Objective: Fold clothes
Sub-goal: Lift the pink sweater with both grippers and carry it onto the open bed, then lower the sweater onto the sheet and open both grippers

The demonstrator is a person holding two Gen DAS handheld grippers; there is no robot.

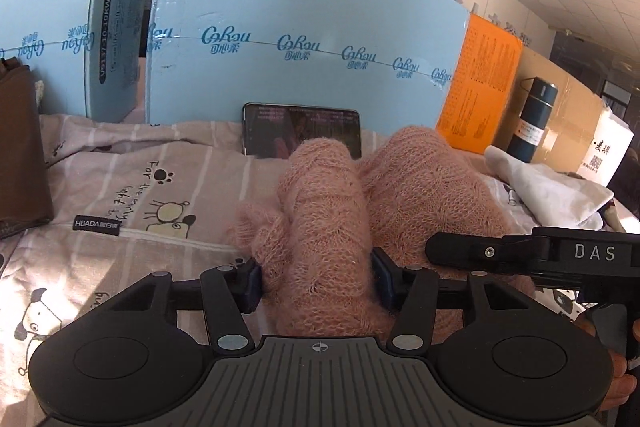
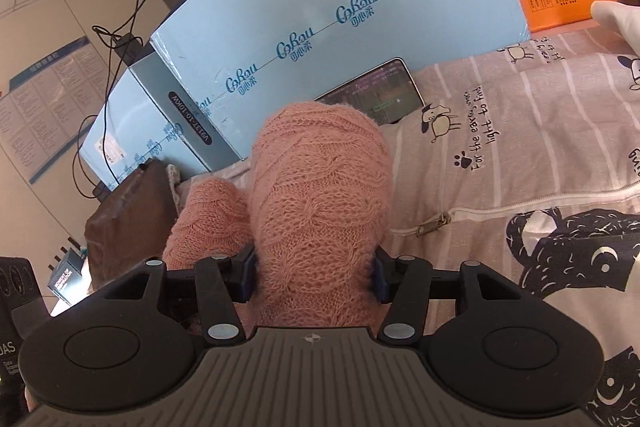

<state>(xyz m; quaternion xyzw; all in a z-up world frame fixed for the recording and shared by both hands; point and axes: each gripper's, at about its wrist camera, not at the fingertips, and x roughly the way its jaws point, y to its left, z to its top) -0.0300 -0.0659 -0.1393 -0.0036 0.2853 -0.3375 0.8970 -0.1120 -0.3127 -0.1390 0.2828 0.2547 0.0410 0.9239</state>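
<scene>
A fluffy pink knit sweater [image 1: 324, 211] lies bunched on a striped cartoon-print sheet [image 1: 140, 195]. In the left wrist view, my left gripper [image 1: 318, 279] is shut on one thick roll of it, the blue pads pressing into both sides. A second hump of the sweater [image 1: 432, 179] rises to the right, behind the black housing [image 1: 560, 255] of the right-hand tool. In the right wrist view, my right gripper [image 2: 314, 279] is shut on the other roll of sweater [image 2: 320, 179], with a smaller pink bunch [image 2: 212, 215] to its left.
Light blue cartons [image 1: 304, 39] wall off the back, with a phone [image 1: 302, 131] leaning on one. An orange box [image 1: 480, 87], a dark bottle [image 1: 534, 119] and a white cloth [image 1: 552, 191] sit at the right. A brown bag [image 1: 20, 147] stands at the left.
</scene>
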